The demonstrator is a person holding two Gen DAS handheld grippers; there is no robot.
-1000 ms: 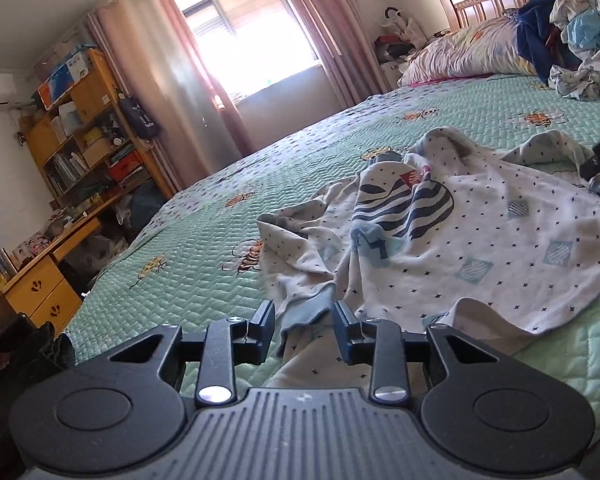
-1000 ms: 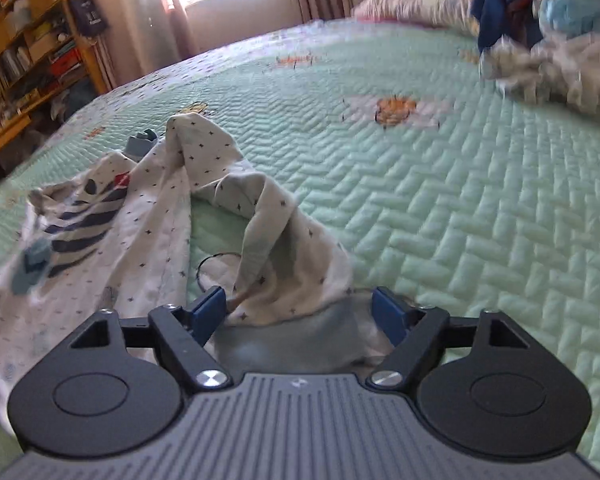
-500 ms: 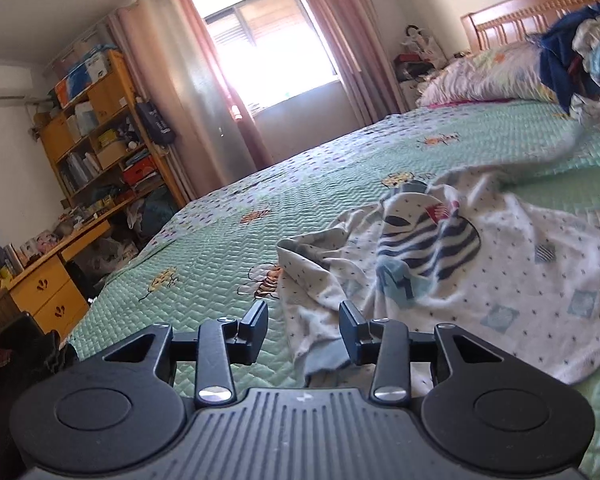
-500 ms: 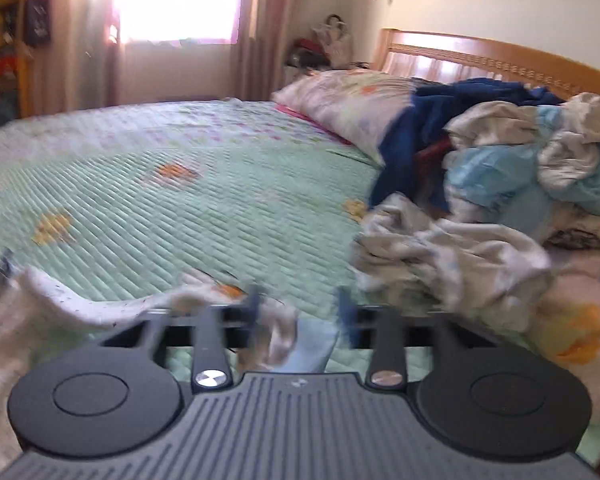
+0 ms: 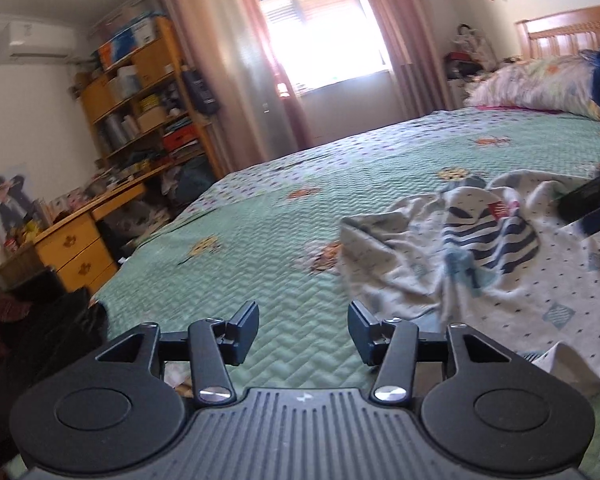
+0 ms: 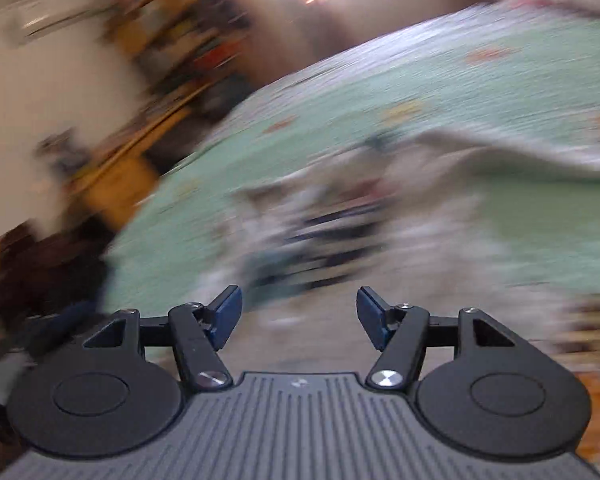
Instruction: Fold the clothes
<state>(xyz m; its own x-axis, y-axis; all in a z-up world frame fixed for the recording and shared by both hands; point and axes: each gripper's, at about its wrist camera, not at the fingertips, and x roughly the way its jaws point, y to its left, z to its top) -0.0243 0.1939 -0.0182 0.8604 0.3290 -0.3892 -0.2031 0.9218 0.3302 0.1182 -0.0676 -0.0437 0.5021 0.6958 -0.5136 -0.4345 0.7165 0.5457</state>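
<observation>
A white child's shirt [image 5: 480,252] with small dark specks and a navy striped print lies rumpled on the green quilted bed [image 5: 284,248]. My left gripper [image 5: 303,330] is open and empty, low over the bare quilt to the left of the shirt's near edge. My right gripper [image 6: 299,316] is open and empty; its view is heavily blurred, with the shirt [image 6: 340,232] spread just ahead of it. A dark part of the right gripper [image 5: 592,204] shows over the shirt's far right side in the left wrist view.
A wooden desk and cluttered shelves [image 5: 140,128] stand left of the bed. Dark clothing [image 5: 40,320] lies by the bed's near left corner. A pillow [image 5: 540,84] and wooden headboard [image 5: 568,32] are at the far right, under a curtained window [image 5: 320,36].
My left gripper opened, let go of the shirt's edge and moved left off it. My right gripper released the shirt, opened wide and swung fast to the left.
</observation>
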